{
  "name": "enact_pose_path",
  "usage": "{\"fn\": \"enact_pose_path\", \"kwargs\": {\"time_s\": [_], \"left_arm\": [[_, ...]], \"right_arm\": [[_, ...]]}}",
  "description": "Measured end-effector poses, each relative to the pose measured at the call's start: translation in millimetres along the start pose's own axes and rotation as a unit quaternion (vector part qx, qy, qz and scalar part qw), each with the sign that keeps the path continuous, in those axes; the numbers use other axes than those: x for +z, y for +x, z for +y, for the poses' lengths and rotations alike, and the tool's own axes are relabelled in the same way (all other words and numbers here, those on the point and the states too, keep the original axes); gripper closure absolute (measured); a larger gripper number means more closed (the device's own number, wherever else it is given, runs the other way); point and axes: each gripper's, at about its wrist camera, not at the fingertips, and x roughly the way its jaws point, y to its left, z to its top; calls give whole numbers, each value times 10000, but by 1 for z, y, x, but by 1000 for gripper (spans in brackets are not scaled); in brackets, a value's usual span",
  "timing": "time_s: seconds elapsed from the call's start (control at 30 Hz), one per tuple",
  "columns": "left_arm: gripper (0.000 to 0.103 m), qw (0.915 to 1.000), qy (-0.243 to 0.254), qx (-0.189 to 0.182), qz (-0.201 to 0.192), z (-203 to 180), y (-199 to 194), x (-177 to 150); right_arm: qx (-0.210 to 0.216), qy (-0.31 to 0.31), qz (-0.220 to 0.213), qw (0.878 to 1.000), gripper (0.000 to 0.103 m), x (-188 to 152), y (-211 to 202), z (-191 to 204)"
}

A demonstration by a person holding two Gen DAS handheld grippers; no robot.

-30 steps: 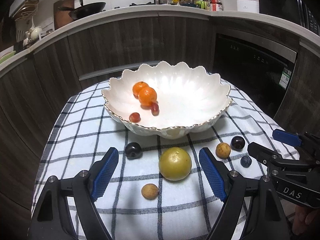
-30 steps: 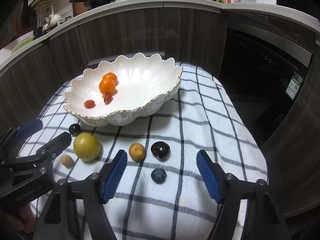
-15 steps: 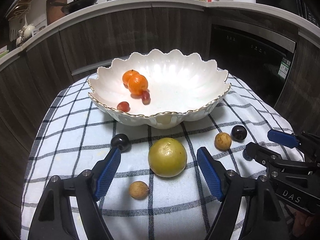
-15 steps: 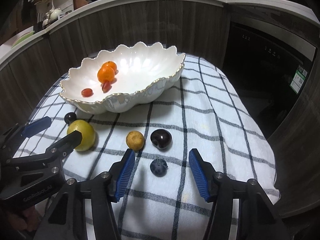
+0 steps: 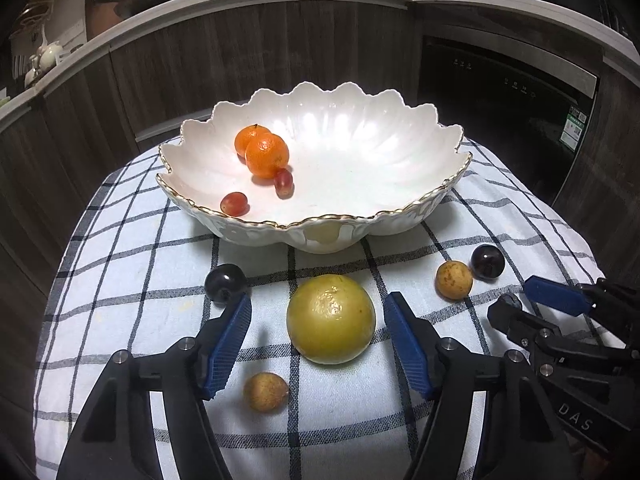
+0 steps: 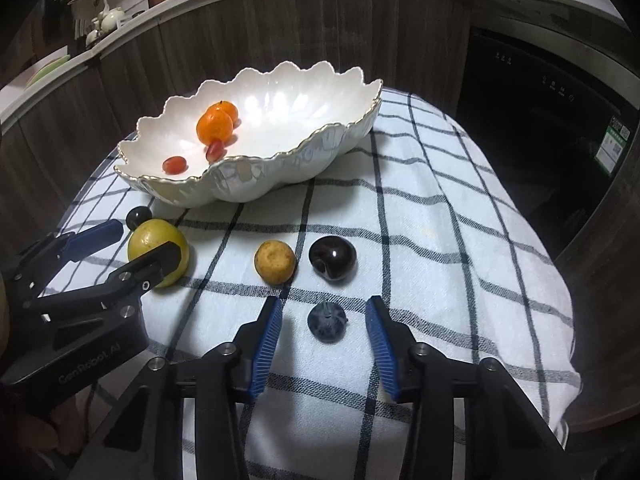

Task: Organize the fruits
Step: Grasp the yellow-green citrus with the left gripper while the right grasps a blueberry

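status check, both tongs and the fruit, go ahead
Left tongs open, just closing around yellow-green fruit, pads not touching. Right tongs open, just closing around blueberry. Bowl holds two oranges and two grapes. Nothing blocking.

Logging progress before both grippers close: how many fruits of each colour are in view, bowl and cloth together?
Orange: 2, mandarins in the white bowl
Red: 2, grapes in the bowl
Yellow-green: 1, large round fruit on the checked cloth
Tan: 2, small round fruits
Dark glossy: 2, cherry-like fruits
Blue-black: 1, blueberry
Total: 10
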Motion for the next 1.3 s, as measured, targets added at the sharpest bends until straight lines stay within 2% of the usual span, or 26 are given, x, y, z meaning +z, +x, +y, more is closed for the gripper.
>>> {"fn": "enact_pose_path", "kwargs": {"time_s": [0.3, 0.47, 0.67, 1.3], "left_arm": [[43, 9999, 17, -48, 104, -2, 8, -1], [55, 9998, 38, -144, 156, -4, 11, -2], [55, 9997, 8, -157, 201, -5, 10, -2], [55, 9999, 108, -103, -28, -8, -16, 4]], "right_arm": [[48, 37, 142, 9999, 70, -3, 8, -1], [28, 80, 135, 9999, 73, -3, 9, -3], [25, 130, 142, 9998, 79, -2, 9, -7], [81, 172, -54, 9998, 80, 5, -7, -7]]}}
